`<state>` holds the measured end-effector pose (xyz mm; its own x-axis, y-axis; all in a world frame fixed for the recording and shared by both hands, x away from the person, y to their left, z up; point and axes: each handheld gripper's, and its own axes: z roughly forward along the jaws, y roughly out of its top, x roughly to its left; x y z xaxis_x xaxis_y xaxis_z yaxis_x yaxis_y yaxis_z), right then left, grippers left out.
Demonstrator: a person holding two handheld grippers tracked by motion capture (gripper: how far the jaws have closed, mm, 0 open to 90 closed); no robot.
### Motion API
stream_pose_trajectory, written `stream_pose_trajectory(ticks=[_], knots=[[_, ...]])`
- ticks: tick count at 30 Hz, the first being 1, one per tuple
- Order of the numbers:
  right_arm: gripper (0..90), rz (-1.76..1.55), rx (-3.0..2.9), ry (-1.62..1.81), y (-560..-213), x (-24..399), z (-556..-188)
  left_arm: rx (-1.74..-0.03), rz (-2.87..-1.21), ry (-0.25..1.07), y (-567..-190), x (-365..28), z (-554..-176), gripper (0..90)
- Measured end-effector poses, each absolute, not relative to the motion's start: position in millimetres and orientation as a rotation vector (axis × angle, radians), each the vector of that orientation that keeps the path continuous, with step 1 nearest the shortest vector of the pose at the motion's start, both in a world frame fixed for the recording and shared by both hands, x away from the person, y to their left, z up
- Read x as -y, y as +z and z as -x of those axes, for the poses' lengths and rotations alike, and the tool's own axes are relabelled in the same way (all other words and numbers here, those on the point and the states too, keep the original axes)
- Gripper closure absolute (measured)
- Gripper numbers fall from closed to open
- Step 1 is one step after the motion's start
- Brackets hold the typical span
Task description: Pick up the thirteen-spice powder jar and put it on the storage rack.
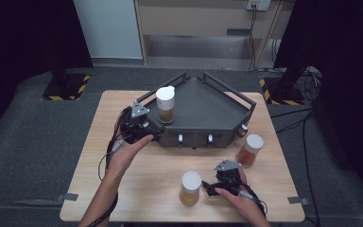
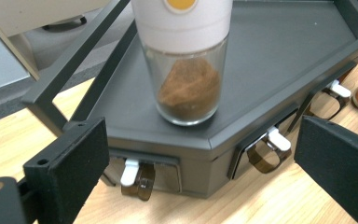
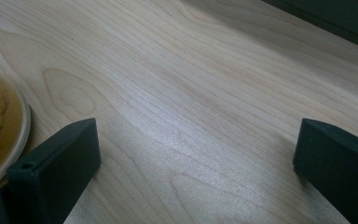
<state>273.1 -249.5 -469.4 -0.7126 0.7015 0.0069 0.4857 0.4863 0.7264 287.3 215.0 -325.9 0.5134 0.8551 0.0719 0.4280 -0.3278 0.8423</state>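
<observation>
L gripper (image 2: 200, 154) open, jar (image 2: 186, 70) top cropped

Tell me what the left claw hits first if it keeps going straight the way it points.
Likely the front wall of the dark tray: the left claw, wide open, points at it. If it passes above the rim, the spice jar standing on the tray comes next. Depth is hard to judge.
</observation>
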Motion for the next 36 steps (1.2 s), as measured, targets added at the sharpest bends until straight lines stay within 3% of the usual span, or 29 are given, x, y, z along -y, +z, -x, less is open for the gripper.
stream_pose_trajectory(ticks=[36], knots=[[0.6, -1.006, -2.444, 1.056, -469, 249, -273, -1.173, -1.954, 0.632, -380, -246, -233, 2.2]])
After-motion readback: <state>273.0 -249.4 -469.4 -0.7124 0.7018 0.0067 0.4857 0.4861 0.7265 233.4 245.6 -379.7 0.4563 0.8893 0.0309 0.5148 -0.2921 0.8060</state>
